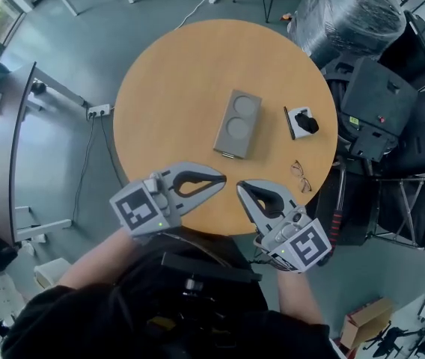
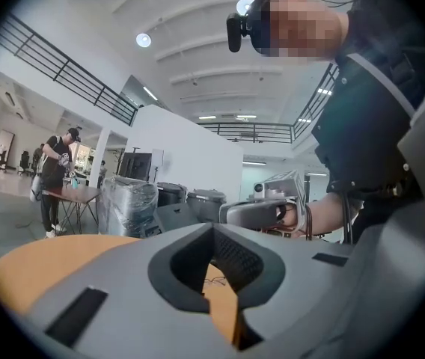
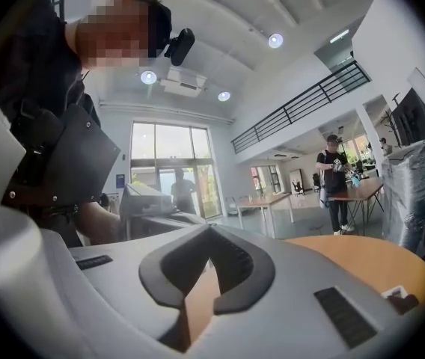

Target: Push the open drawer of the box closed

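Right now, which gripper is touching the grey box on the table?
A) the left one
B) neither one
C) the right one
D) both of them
B: the grey box sits by itself near the middle of the round table. The left gripper and the right gripper both hang short of it over the table's near edge, jaws shut with nothing between them.
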A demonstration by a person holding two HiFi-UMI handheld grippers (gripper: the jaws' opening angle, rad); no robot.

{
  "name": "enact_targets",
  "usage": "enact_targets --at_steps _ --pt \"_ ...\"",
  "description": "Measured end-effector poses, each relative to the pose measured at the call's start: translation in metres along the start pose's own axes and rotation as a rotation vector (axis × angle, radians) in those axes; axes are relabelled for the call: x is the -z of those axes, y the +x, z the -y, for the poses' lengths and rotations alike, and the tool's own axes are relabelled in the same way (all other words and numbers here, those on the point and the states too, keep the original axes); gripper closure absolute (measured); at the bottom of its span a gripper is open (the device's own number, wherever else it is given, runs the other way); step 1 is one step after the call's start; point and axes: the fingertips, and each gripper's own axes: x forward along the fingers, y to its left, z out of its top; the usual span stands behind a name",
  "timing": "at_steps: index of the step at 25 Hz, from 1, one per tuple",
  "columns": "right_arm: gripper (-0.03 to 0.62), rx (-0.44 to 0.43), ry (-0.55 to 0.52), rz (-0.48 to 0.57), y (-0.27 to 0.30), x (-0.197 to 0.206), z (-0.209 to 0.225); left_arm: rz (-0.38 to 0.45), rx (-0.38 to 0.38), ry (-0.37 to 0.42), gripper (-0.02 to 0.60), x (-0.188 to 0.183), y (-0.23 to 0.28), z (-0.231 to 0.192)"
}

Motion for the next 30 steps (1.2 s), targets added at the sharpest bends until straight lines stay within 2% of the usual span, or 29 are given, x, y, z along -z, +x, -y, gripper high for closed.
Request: enact_targets --at_steps 7,15,30 --pt "0.589 -0.017 -0.078 0.032 -0.012 -0.063 -0.025 0.012 -0.014 0.054 0.554 -0.051 -0.019 0.024" --pt "0.589 -0.026 -0.065 0.054 -0.021 -0.090 -0.046 0.056 -0.025 0.084 0.554 -0.097 -0.025 0.050" --pt "0.589 -0.014 -0.072 0.062 -0.020 -0.097 -0.054 0.058 -0.015 0.084 0.554 -0.102 -0.024 0.056"
